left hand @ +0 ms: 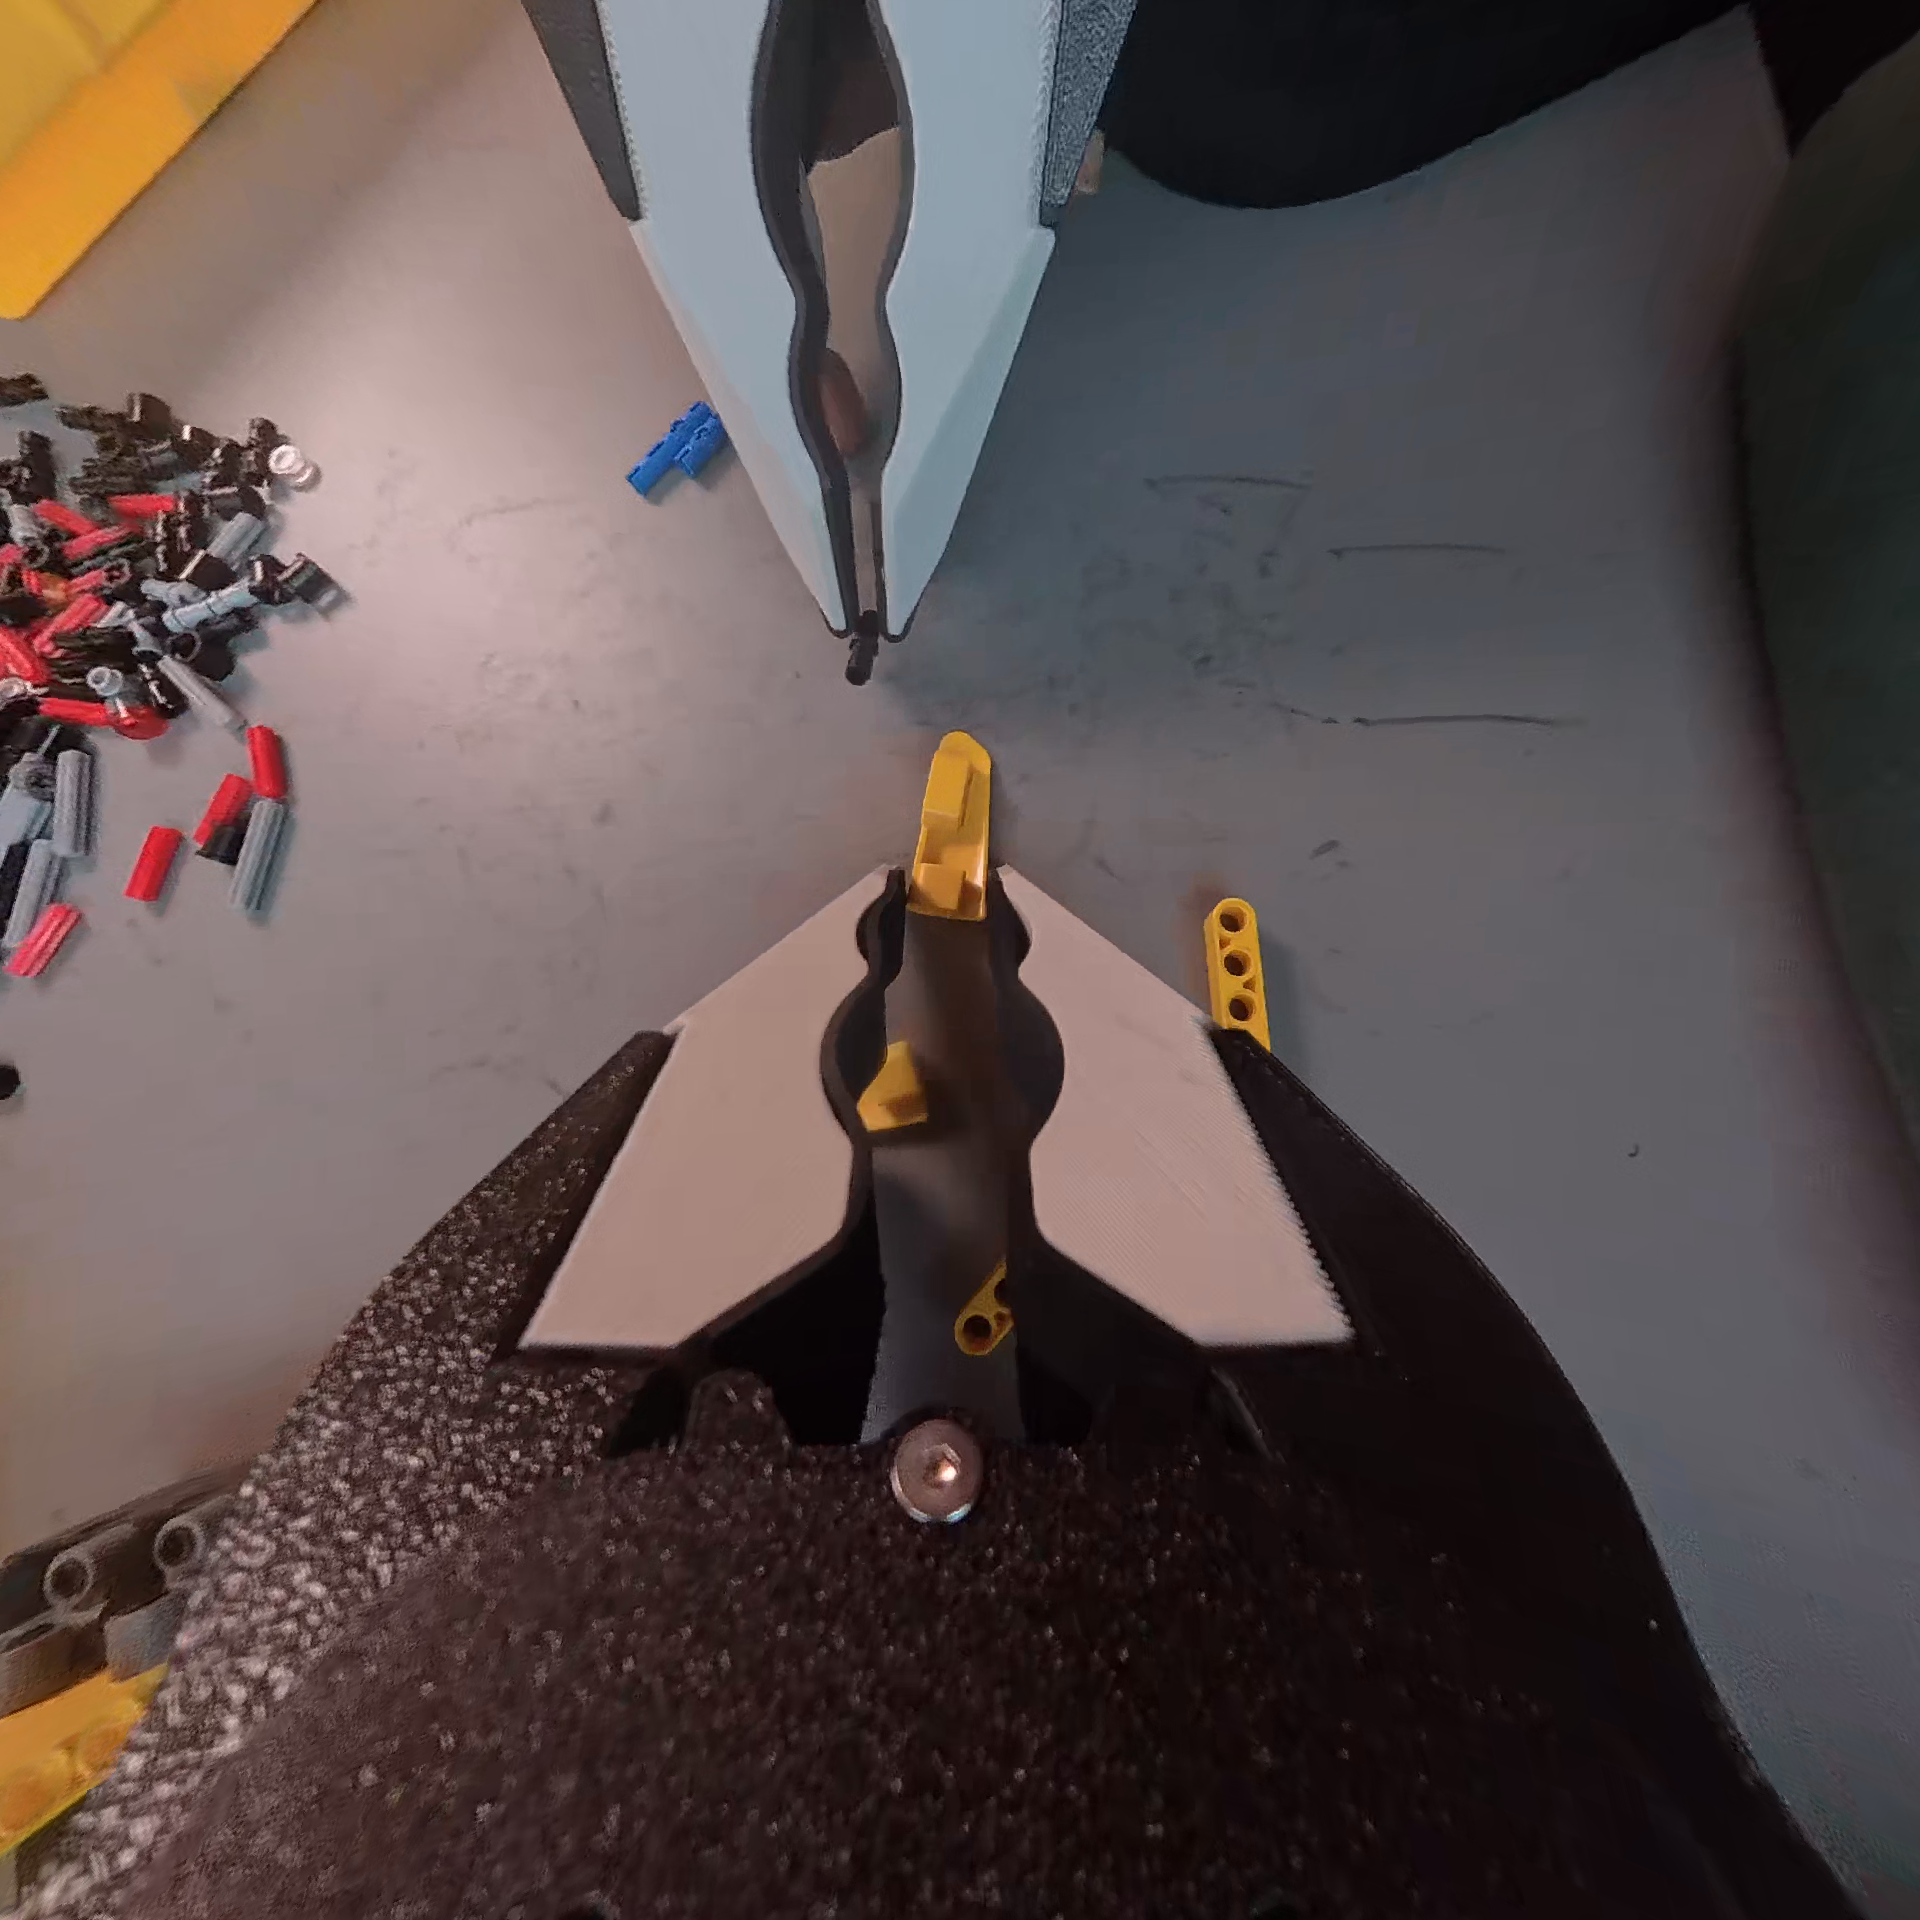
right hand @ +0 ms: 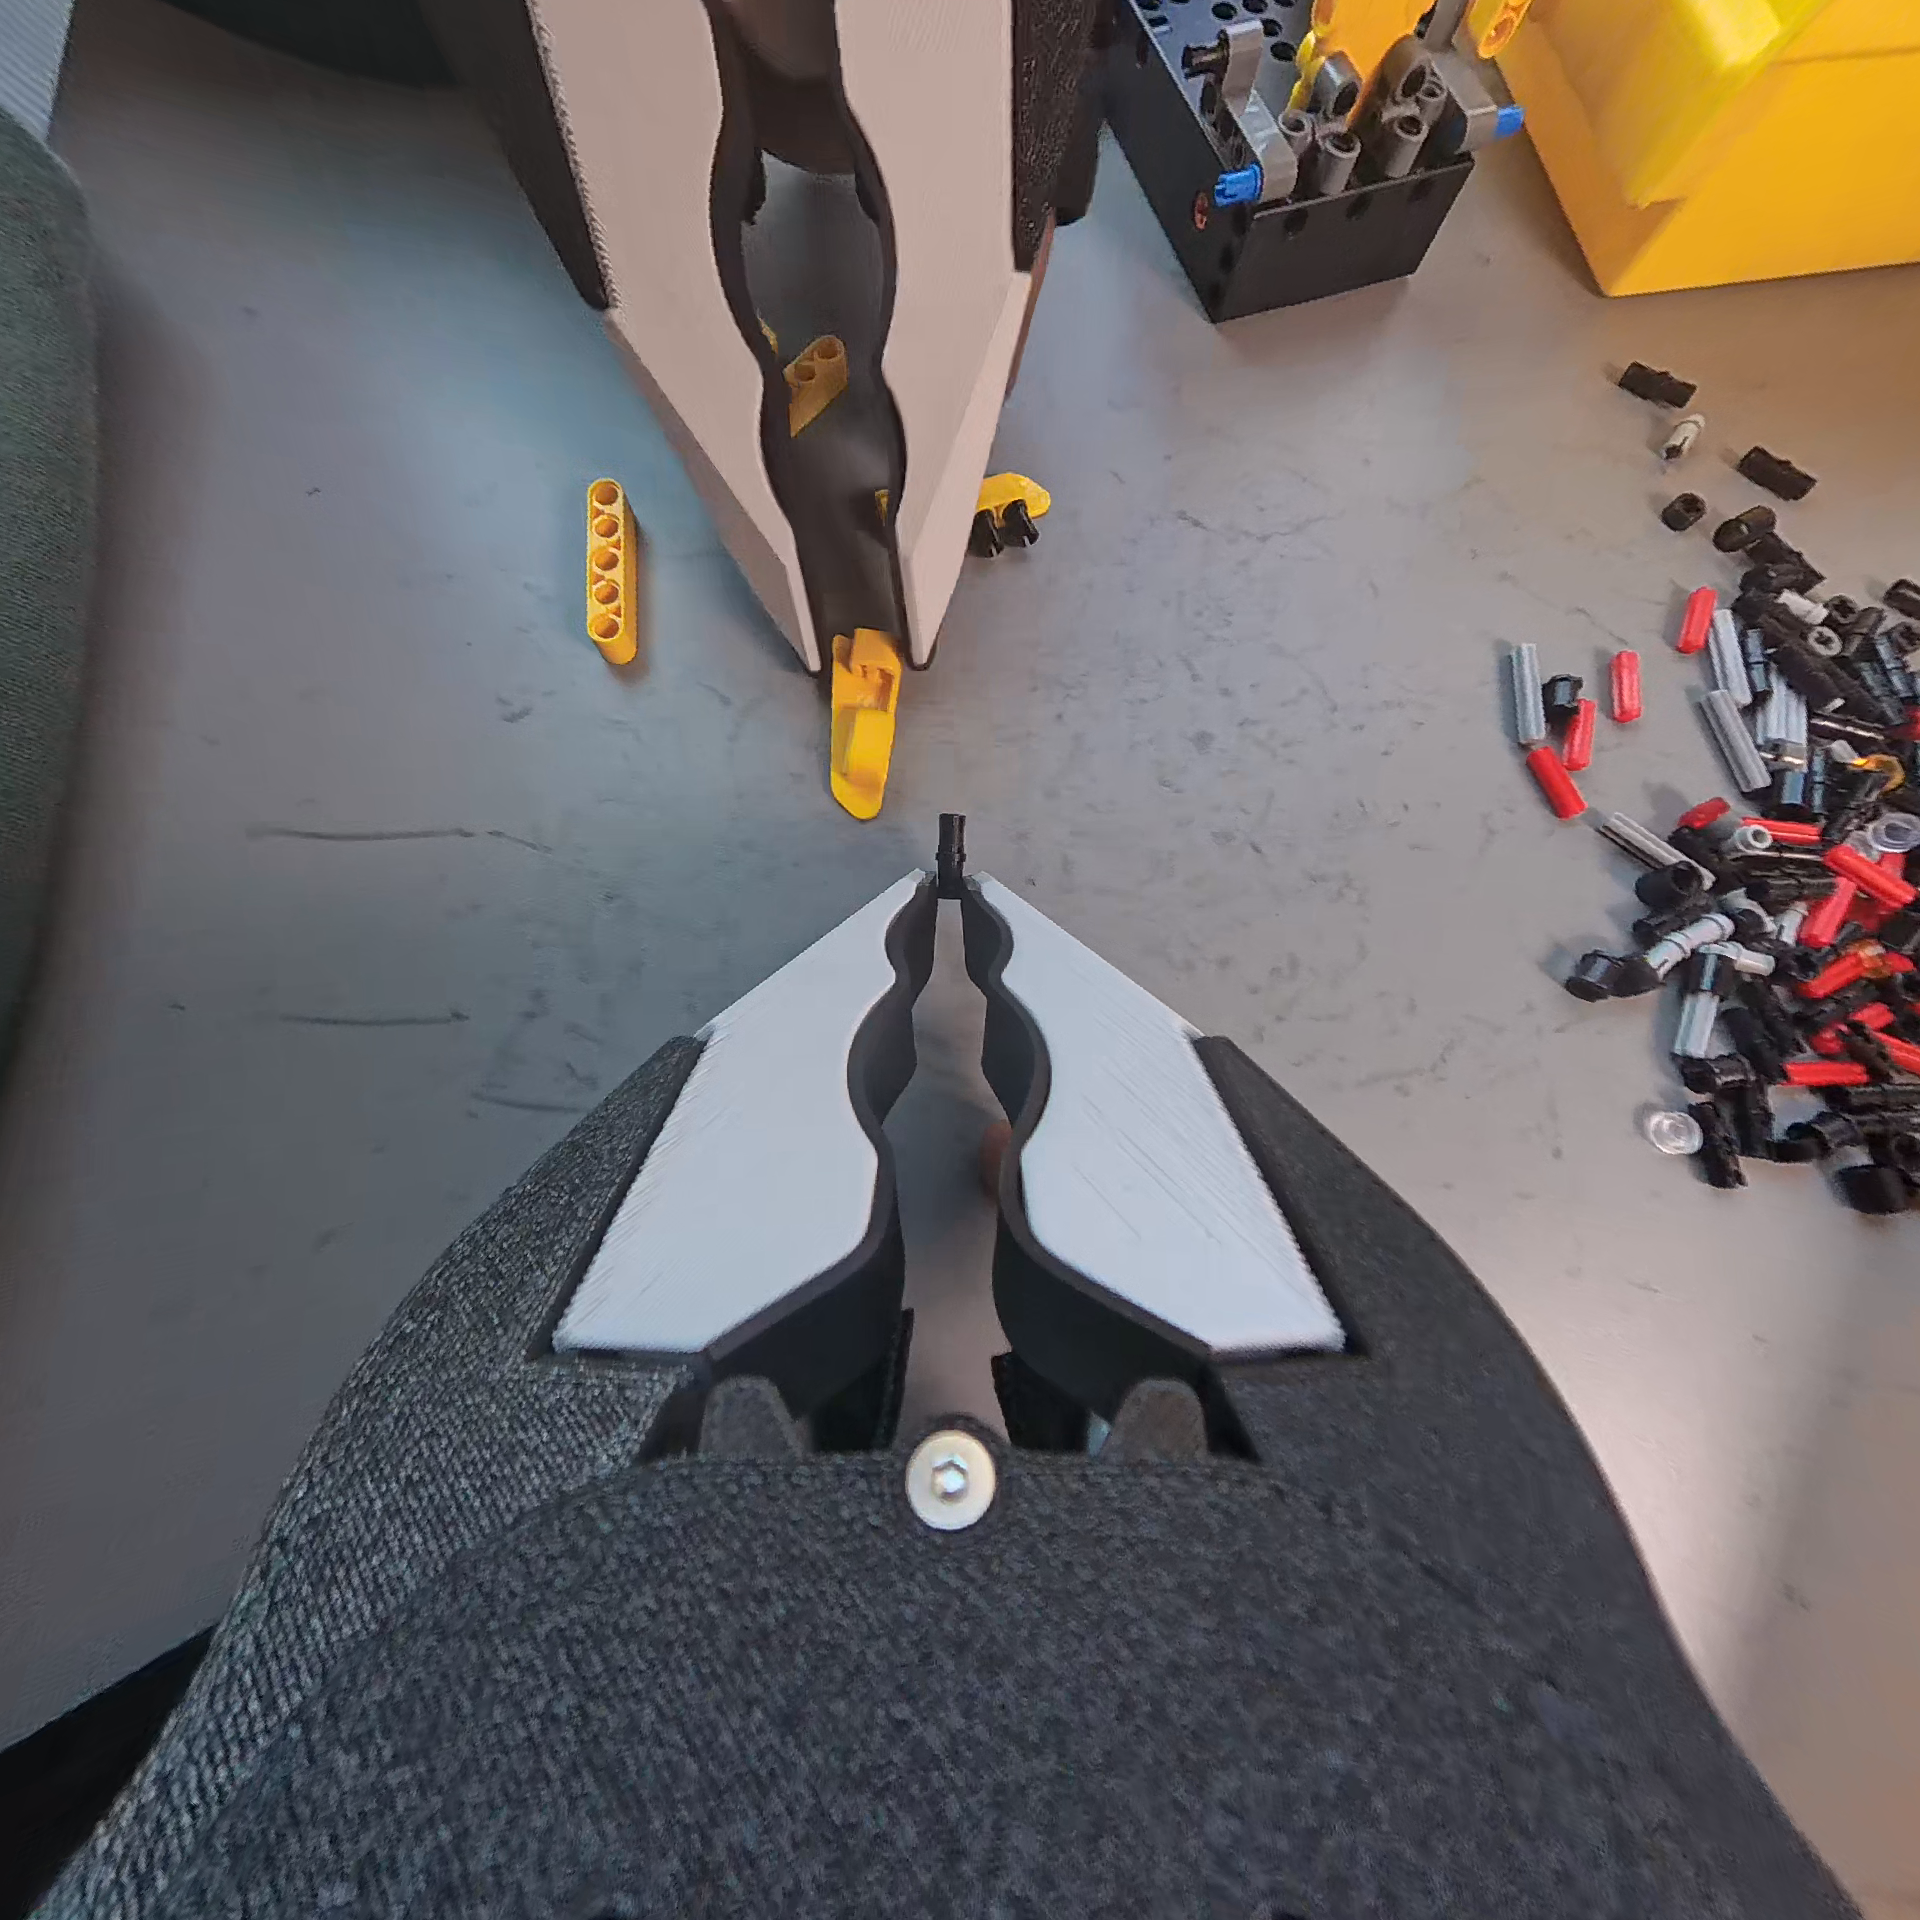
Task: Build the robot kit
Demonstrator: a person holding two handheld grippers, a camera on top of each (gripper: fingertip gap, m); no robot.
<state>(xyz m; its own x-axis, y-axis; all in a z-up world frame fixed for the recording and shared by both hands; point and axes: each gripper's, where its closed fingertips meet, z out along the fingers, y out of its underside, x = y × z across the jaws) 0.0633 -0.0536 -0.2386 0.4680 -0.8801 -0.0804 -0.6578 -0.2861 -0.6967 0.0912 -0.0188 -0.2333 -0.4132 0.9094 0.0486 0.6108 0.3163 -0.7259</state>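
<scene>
- The left gripper (left hand: 948, 883) is pinching a yellow piece (left hand: 954, 821) at its fingertips, the piece sticking out forward above the grey bench (left hand: 1351, 883).
- The right gripper (right hand: 948, 883) is pressed together on a small black pin (right hand: 950, 836), whose free end points at the yellow piece, just short of touching.
- A yellow beam with holes (right hand: 611, 569) lies flat on the bench just beside the left gripper.
- A heap of red, grey and black pins (right hand: 1787, 894) sits well apart.
- A black box of parts (right hand: 1330, 156) and a yellow bin (right hand: 1745, 156) stand near the bench's far side, behind the left gripper.
</scene>
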